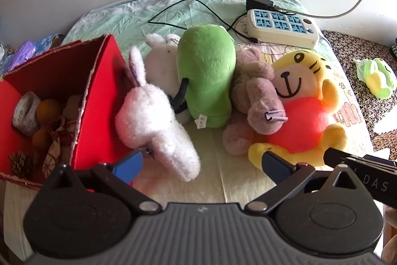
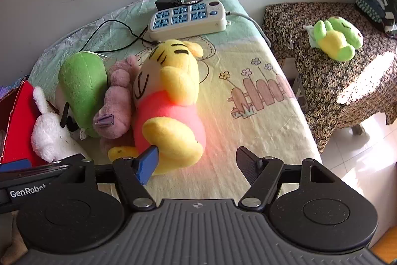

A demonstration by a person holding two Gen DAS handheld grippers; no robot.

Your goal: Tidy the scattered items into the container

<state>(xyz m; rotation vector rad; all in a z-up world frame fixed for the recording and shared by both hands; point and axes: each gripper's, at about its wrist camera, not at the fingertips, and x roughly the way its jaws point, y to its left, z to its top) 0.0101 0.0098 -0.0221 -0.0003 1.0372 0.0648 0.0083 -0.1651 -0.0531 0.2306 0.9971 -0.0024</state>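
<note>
Left claw (image 1: 202, 162) and right claw (image 2: 196, 160) both gape released above the plush toys (image 1: 206, 76), which lie mid-surface beside the red box (image 1: 99, 91) at its left edge, handy for loading.

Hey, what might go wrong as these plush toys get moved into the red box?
1. The red box already holds clutter, so the big yellow tiger plush may not fit.
2. The toys lie packed together; lifting the white rabbit plush may drag the green plush.
3. The black cable runs just behind the pile and could snag.

Plush toys (image 1: 206, 73) right of box (image 1: 99, 101), power strip (image 1: 282, 27) behind.
</note>
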